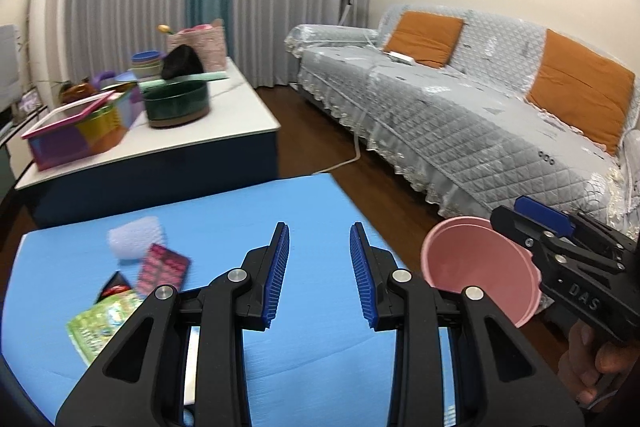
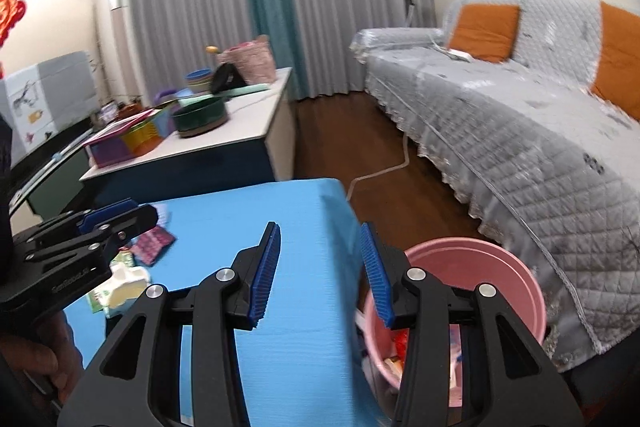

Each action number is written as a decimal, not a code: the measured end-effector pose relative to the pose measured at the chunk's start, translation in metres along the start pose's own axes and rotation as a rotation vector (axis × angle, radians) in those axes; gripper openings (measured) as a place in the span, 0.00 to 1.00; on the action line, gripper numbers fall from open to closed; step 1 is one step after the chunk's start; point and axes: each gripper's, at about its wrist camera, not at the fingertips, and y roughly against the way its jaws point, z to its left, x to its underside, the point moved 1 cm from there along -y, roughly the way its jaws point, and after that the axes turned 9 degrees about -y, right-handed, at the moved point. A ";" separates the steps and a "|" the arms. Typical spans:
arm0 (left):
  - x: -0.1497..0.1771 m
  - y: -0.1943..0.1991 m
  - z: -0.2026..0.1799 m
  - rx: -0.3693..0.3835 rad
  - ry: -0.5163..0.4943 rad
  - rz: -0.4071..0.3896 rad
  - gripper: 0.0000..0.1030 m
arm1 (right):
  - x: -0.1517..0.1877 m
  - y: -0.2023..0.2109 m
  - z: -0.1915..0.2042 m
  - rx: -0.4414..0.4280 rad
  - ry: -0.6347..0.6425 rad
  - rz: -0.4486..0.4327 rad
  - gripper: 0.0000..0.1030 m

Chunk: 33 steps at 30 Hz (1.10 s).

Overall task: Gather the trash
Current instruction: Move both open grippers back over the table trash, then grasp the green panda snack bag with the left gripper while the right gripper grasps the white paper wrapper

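1. The blue-covered table [image 1: 304, 367] fills the foreground of both views; a grey quilted sofa [image 1: 460, 115] with orange cushions [image 1: 424, 37] runs along the wall to its right, across a strip of dark wood floor.
2. Behind the blue table stands a white-topped counter [image 1: 248, 107] crowded with containers: a dark green round tub [image 1: 176, 103] with a pale green board lying across its rim, a multicoloured box [image 1: 80, 131] with a pink-framed panel resting on top, a stack of bowls [image 1: 146, 63] and a pink basket [image 1: 200, 41]. What these hold cannot be made out.
3. The pink bucket [image 2: 500, 291] sits off the table's right edge, beside the sofa. The right wrist view looks into it: mixed scraps, red and white among them, lie at the bottom, too blurred to name.
4. The trash still on the table lies toward its left side: a white crumpled wad [image 1: 136, 237], a pink blister pack [image 1: 162, 267], a dark wrapper [image 1: 116, 289] and a green packet [image 1: 104, 323], close together.
5. The left gripper [image 1: 319, 277] hovers over the bare middle of the table, tilted downward, its blue pads apart with nothing between them.
6. The right gripper [image 2: 320, 275] hangs over the table's right edge next to the bucket, angled down, its jaws apart and empty.
7. A hand [image 1: 592, 367] grips the right tool's handle from below.
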 end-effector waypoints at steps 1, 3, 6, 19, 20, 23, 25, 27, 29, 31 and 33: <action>0.002 0.003 0.008 -0.012 0.007 0.001 0.31 | 0.002 -0.001 0.010 -0.023 0.006 0.006 0.42; 0.007 0.008 0.022 -0.036 0.020 0.002 0.31 | 0.005 -0.003 0.025 -0.053 0.017 0.018 0.42; 0.014 0.018 0.047 -0.074 0.045 0.004 0.31 | 0.008 -0.006 0.037 -0.077 0.031 0.029 0.42; 0.061 0.061 0.142 -0.246 0.141 0.037 0.31 | 0.035 -0.037 0.113 -0.217 0.070 0.146 0.42; 0.064 0.063 0.146 -0.253 0.147 0.040 0.31 | 0.040 -0.040 0.122 -0.229 0.076 0.163 0.42; 0.079 0.068 0.168 -0.287 0.176 0.055 0.31 | 0.050 -0.047 0.138 -0.241 0.103 0.197 0.42; 0.087 0.069 0.177 -0.298 0.199 0.062 0.31 | 0.057 -0.053 0.148 -0.238 0.121 0.224 0.44; 0.099 0.068 0.190 -0.307 0.227 0.070 0.31 | 0.064 -0.060 0.154 -0.238 0.126 0.250 0.45; 0.107 0.066 0.197 -0.315 0.242 0.077 0.32 | 0.071 -0.067 0.159 -0.237 0.131 0.284 0.45; 0.117 0.058 0.206 -0.314 0.263 0.099 0.33 | 0.076 -0.072 0.163 -0.237 0.140 0.312 0.47; 0.126 0.050 0.212 -0.300 0.283 0.122 0.38 | 0.081 -0.078 0.168 -0.231 0.158 0.334 0.48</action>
